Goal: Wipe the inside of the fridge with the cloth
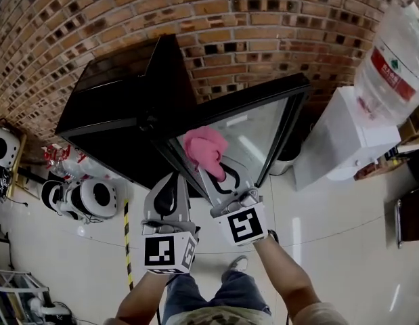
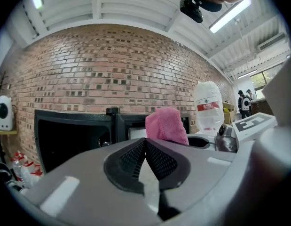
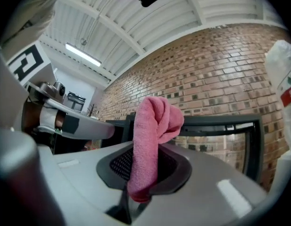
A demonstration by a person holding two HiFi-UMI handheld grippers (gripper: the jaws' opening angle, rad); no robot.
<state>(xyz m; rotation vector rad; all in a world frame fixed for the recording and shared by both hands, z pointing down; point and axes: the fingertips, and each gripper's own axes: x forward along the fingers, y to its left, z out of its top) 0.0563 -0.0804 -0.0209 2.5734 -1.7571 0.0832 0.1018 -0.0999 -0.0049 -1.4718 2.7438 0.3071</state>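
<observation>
While I look down at the black fridge [image 1: 121, 110], my right gripper [image 1: 210, 173] has its 2 jaws clamped on the pink cloth [image 1: 205, 149]. The cloth stands bunched above the tips and droops over at its top. From the head view it shows against the glass door [image 1: 267, 131], which is swung open to the right; I can't tell whether cloth and glass touch. My left gripper [image 1: 174, 180] is just beside the right one, jaws pressed together with nothing between them. 1 white water dispenser [image 1: 334, 144] carrying its bottle [image 1: 392, 66] stands right of the fridge, against the brick wall [image 1: 263, 19].
</observation>
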